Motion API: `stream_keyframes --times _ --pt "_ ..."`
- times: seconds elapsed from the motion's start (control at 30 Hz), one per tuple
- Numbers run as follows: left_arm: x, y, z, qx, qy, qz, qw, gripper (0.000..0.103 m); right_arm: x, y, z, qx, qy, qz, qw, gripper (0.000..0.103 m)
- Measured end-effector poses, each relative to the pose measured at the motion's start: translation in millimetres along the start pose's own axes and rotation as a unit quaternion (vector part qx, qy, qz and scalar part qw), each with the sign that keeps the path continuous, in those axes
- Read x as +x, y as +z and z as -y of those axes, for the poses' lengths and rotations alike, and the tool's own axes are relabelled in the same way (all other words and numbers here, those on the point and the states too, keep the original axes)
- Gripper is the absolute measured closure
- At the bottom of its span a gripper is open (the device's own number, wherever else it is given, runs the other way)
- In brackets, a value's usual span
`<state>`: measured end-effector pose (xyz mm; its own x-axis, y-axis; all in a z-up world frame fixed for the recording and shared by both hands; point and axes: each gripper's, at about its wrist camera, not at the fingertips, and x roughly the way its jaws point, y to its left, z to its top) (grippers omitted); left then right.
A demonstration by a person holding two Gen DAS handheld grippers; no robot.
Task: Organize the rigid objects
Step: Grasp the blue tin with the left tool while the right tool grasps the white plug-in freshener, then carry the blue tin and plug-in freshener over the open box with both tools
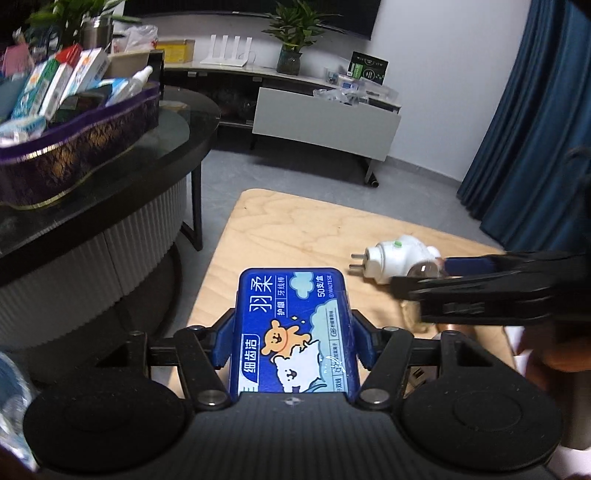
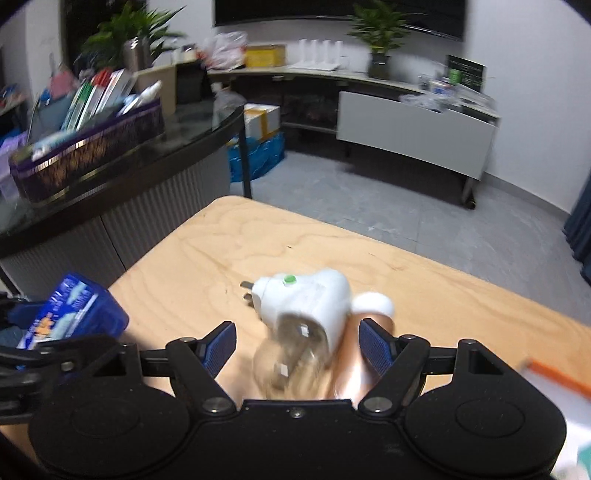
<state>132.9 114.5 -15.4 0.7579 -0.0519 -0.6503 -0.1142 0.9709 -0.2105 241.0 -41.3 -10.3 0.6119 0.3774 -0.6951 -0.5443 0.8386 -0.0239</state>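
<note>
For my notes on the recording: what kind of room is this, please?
Most likely a home living room: a long low white media cabinet under a dark wall-mounted screen, a potted green plant on it, and blue floor-length curtains.

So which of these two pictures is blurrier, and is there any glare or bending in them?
Right wrist view: motion blur smears the white plug-in device and its clear bottle. Left wrist view: sharper, the blue floss box print is readable, only the right gripper slightly smeared. Both: fisheye bending at the edges, dim indoor light, faint reflections on the dark glass table.
</note>
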Motion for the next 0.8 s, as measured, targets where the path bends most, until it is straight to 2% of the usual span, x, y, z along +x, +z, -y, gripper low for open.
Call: stream_keyframes --times 0.13,0.2,0.4,0.5,0.63,0.67,0.8 --pt "0 3 -3 -0.016 -0.011 0.003 0.9998 0.040 27 6 -6 -0.034 0.005 -0.007 0.999 0.015" --pt "2 4 -4 -0.023 -0.011 0.003 0.9997 0.040 39 5 -8 -0.034 0.011 -0.021 0.999 0.020" --pt "5 3 -6 -0.035 -0.007 0.003 0.9994 0.040 33 -1 -3 0.015 0.028 -0.002 1.000 0.023" --pt "3 1 -5 -0.028 0.000 0.010 0.9996 0.040 14 -5 1 0.039 0.031 0.014 0.999 0.023" --pt "-4 0 -3 -0.026 -0.001 0.020 0.9995 0.040 -35 -13 8 0.075 0.038 0.051 0.995 0.023" --pt "-6 0 -2 -0.024 -0.004 0.022 0.9995 0.040 -48 -15 9 0.079 0.037 0.058 0.994 0.033" --pt "-17 -3 15 0.014 0.003 0.028 0.9995 0.040 -105 -29 21 0.098 0.025 0.078 0.992 0.033"
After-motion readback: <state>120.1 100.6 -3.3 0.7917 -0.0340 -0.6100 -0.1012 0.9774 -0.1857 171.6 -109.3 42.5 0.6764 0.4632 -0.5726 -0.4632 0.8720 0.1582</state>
